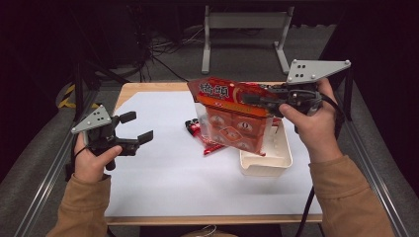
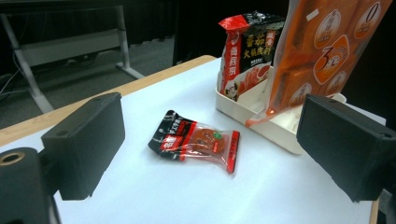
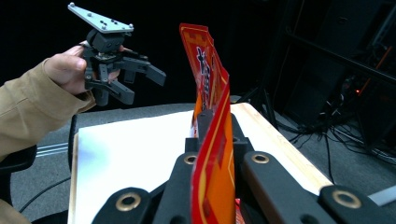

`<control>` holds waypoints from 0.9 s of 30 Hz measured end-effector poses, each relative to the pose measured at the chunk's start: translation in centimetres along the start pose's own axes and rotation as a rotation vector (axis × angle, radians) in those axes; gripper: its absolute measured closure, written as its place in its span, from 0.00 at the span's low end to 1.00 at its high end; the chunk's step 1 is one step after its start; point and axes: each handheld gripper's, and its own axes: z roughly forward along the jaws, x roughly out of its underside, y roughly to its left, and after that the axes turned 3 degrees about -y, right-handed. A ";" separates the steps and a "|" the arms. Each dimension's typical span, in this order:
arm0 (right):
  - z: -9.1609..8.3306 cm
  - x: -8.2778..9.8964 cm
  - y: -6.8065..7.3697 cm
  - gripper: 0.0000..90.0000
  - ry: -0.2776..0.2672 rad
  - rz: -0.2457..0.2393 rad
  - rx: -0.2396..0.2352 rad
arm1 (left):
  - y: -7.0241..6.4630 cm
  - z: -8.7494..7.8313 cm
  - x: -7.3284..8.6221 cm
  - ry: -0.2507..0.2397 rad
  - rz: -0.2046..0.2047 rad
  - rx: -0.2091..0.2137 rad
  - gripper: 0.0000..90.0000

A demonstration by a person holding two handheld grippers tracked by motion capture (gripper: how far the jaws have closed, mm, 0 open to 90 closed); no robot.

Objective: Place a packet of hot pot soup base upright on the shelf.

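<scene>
Hanging above the white tray (image 1: 267, 165): big orange multipack bag (image 1: 232, 121), pinched at its top seal by the right gripper (image 1: 269, 101). Looks light, floppy, slick; best held along that flat seal. Left of the tray, left gripper (image 1: 134, 134) spread, empty.

sleeves: tan, long | left claw (image 1: 134, 129): black, blocky jaws, grey three-cornered plate with dark screw holes | right claw (image 1: 253, 98): black, brass-coloured pivot rings, black cable

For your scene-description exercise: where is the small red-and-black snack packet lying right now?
In the high view the small red-and-black snack packet lies flat on the white table sheet, near the middle, just left of the cream plastic tray.
</scene>
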 end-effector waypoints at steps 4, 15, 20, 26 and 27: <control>-0.5 0.2 -0.4 1.00 0.000 0.004 0.018 | 0.2 0.0 0.1 0.007 -0.001 -0.005 0.09; -2.0 0.9 -1.6 1.00 0.003 0.025 0.089 | 0.9 0.2 0.6 0.032 -0.014 -0.008 0.08; -2.6 1.4 -2.2 1.00 -0.003 0.033 0.120 | 1.1 0.2 0.8 0.040 -0.006 -0.002 0.06; -3.1 1.9 -2.7 1.00 -0.006 0.058 0.160 | 1.3 0.2 0.9 0.042 -0.010 0.001 0.04; -3.2 2.0 -2.8 1.00 -0.008 0.059 0.164 | 1.4 0.2 1.0 0.042 -0.012 0.002 0.04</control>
